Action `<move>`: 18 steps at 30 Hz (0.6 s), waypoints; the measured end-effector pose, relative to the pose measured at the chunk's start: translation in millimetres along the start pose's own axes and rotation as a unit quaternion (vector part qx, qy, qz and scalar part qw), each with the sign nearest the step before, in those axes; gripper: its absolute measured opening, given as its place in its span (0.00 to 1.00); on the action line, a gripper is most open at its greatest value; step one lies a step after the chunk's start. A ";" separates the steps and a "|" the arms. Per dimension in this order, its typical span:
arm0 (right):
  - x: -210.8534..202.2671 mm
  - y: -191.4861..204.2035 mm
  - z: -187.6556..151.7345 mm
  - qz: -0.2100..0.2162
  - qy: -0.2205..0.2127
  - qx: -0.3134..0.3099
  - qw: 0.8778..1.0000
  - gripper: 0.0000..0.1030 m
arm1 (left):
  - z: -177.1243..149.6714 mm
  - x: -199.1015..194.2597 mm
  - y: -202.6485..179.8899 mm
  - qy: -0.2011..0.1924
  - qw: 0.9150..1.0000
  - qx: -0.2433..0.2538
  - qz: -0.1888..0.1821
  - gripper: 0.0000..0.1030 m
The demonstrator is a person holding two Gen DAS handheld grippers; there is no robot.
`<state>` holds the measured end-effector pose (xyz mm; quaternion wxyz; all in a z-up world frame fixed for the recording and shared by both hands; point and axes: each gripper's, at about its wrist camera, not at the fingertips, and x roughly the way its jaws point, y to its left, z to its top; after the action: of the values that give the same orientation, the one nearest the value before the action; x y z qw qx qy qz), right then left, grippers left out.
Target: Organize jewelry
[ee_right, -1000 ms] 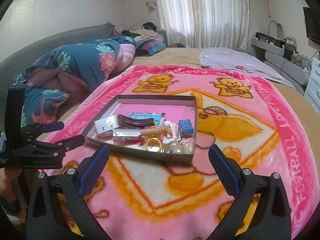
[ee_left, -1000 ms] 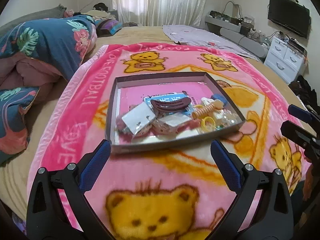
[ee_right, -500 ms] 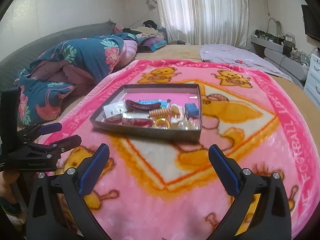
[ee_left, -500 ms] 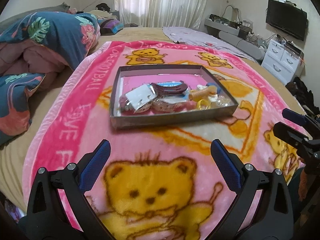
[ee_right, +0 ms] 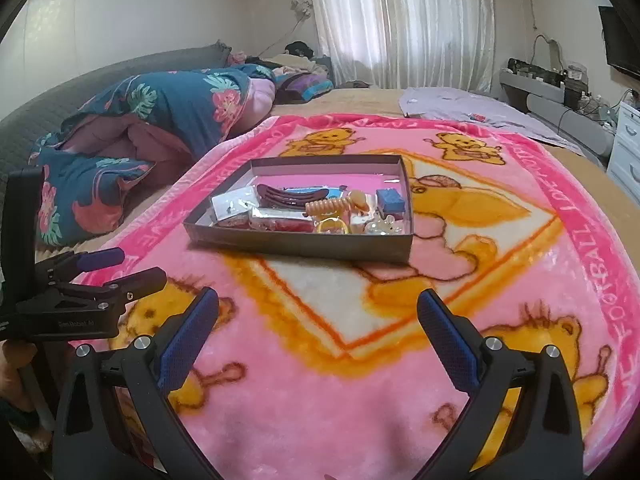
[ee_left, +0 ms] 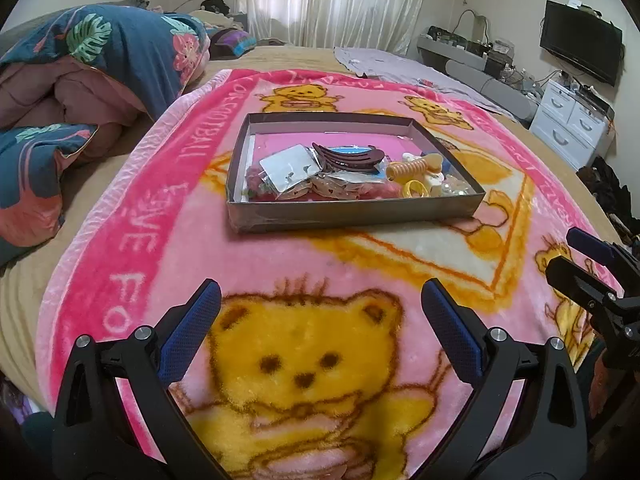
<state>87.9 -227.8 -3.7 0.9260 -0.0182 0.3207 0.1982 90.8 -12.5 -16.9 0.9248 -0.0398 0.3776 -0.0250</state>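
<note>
Bedroom light falls through white curtains onto a bed spread with a pink teddy-bear blanket, and on that blanket sits the tray, a shallow grey box with a pink floor. All the jewelry in view lies inside it, heaped toward the near wall: a dark brown clip on top of a blue card, a white earring card to its left, an orange spiral tie, a yellow ring, a blue block and some clear trinkets in the near right corner. The far half of the tray floor is bare. Nothing lies loose on the blanket around it.

That pile fits two stages alike: pieces gathered into the tray and left, or a jumble waiting to be sorted; the pictures do not settle which.

Both tools are held low and well short of the tray, probably so each camera takes in the whole box. The left gripper has its blue pads spread wide with nothing between them. The right gripper is likewise spread wide and holds nothing.

Beyond the blanket lie a folded floral quilt, a lilac sheet, a white dresser and a wall television.
</note>
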 end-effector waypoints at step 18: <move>2.5 -1.1 -1.0 0.001 0.003 0.006 1.000 0.96 | -1.0 0.5 1.3 0.000 1.000 -0.004 0.000 0.91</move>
<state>89.5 -228.1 -6.2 0.9249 -0.0126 0.3249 0.1969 90.4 -11.3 -18.0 0.9245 -0.0436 0.3778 -0.0234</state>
